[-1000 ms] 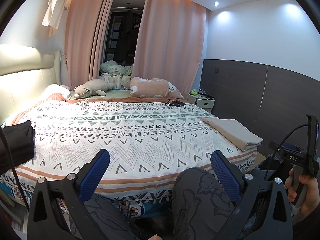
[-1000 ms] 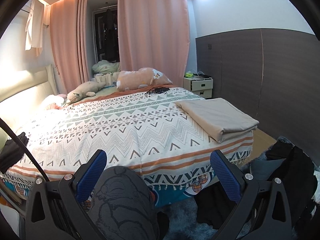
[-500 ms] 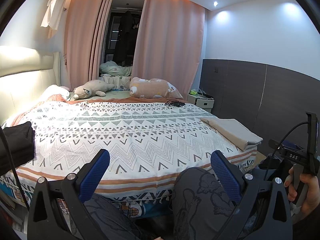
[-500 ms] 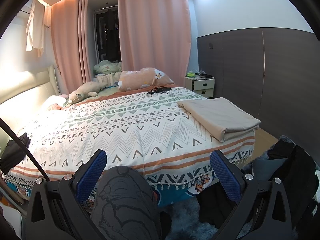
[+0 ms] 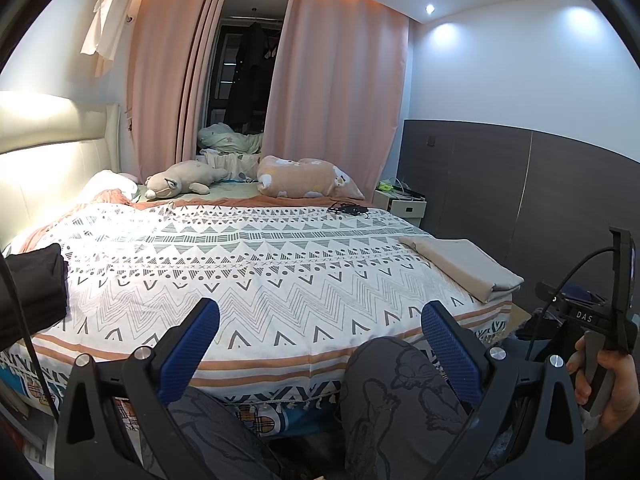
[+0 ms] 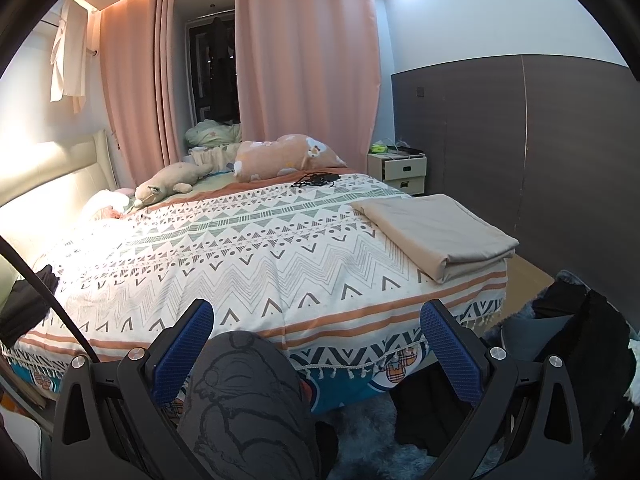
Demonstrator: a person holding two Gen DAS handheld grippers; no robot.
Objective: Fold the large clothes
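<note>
- The folded beige cloth (image 6: 436, 232) lies flat on the far right corner of the bed, the same place as one second ago; its layered edge faces the foot of the bed.
- The left gripper (image 5: 320, 334) and the right gripper (image 6: 316, 334) both stay spread wide with nothing between the blue pads, low above the person's knees in grey printed trousers (image 6: 248, 396); both views have shifted only very little.
- Only the left view shows the person's right hand (image 5: 608, 384) around the other gripper's handle, and the folded black garment (image 5: 32, 284) clearly at the left bed edge.
- Only the right view shows dark clothes (image 6: 580, 344) heaped on the floor beside the bed.
- The bed carries a white zigzag-patterned cover (image 5: 248, 264); pink curtains (image 6: 304, 60) hang behind.
</note>
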